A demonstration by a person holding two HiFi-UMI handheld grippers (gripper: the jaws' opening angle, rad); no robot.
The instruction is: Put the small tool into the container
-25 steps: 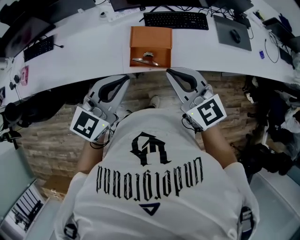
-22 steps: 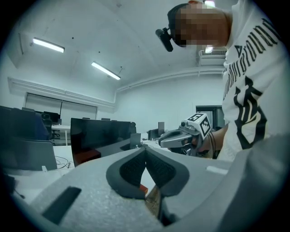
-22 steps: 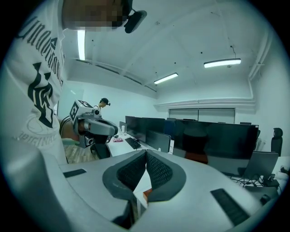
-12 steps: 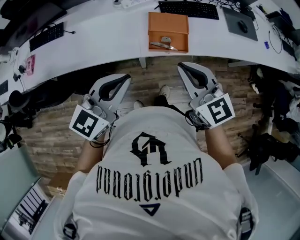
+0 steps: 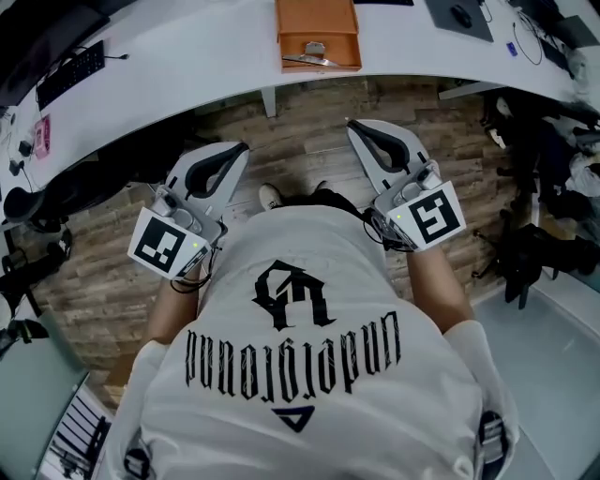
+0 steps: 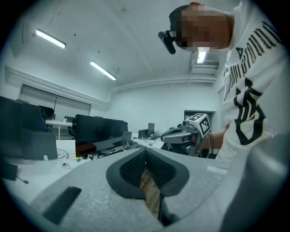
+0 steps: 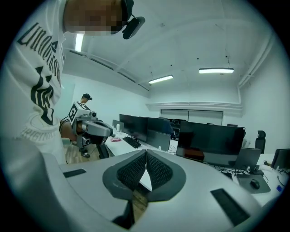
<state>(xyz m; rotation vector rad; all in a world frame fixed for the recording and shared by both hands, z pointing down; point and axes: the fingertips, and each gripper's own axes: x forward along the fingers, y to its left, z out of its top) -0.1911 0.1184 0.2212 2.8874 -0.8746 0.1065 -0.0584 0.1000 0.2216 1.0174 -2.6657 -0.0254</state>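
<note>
- Jaws: pressed fully together on both grippers, with nothing between the pads.
- left gripper (image 5: 241,148) is mid-left in the head view and right gripper (image 5: 352,126) mid-right. Both tips point up-frame toward the edge of the white desk (image 5: 187,66).
- Both hang over the wood-plank floor (image 5: 305,164), held close to the person's white printed shirt (image 5: 300,356).
- orange container (image 5: 317,17) sits on the desk at top centre of the frame, well apart from both grippers.
- small tool (image 5: 305,61), metallic, lies inside the container along its lower edge in the frame. A small grey item sits just above it; can't tell what it is.
- keyboard (image 5: 70,73) is on the desk at upper left.
- Each gripper view shows the other gripper across the frame, with dark monitors behind it.
</note>
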